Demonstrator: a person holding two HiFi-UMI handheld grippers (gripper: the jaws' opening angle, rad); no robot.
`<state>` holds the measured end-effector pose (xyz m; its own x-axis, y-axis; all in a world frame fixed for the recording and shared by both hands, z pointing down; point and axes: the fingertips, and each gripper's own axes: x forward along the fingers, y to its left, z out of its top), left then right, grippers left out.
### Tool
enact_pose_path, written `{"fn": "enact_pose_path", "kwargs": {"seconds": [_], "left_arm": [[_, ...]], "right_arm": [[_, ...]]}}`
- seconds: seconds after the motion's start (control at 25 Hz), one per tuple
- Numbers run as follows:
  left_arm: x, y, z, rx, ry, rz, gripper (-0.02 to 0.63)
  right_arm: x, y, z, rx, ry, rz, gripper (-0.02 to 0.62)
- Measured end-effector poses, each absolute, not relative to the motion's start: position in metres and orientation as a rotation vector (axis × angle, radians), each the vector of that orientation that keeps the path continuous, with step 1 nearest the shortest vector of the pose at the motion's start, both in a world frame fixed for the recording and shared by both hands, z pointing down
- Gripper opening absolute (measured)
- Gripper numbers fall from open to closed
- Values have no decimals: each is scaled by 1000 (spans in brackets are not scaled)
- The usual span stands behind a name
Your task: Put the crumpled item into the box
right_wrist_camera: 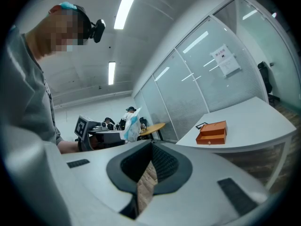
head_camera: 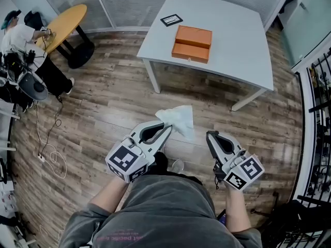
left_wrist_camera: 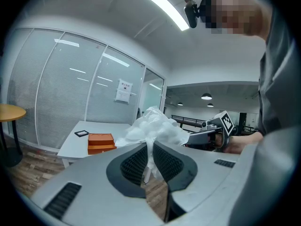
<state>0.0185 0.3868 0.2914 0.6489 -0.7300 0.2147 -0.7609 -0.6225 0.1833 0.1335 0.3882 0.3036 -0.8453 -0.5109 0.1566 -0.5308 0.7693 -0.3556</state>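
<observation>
A white crumpled item [head_camera: 178, 119] hangs in the air over the wooden floor, with my left gripper [head_camera: 168, 128] shut on its lower edge. In the left gripper view the item [left_wrist_camera: 153, 128] bulges above the pinching jaws of that gripper [left_wrist_camera: 150, 147]. The orange box [head_camera: 192, 44] lies on the white table [head_camera: 232, 45] ahead, well beyond both grippers; it also shows small in the left gripper view [left_wrist_camera: 100, 142] and the right gripper view [right_wrist_camera: 212, 132]. My right gripper [head_camera: 210, 135] is held beside the left one, shut, with nothing between its jaws [right_wrist_camera: 151, 146].
A small black framed card [head_camera: 171, 19] lies on the table behind the box. A person [head_camera: 23, 40] sits by a round yellow table [head_camera: 64, 22] at far left, with cables [head_camera: 49, 154] on the floor. Glass walls stand behind; dark railings [head_camera: 318, 102] line the right.
</observation>
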Motion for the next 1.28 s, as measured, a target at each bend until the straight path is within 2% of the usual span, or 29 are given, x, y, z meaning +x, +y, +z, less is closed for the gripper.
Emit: {"fn": "enact_pose_path", "kwargs": {"seconds": [0.48, 1.28], "left_arm": [[5, 346, 308, 2599, -1187, 168, 55], [-49, 232, 331, 2582, -1106, 174, 55]], "right_arm": [[121, 345, 313, 865, -2885, 618, 0], [61, 235, 328, 910, -2846, 662, 0]]}}
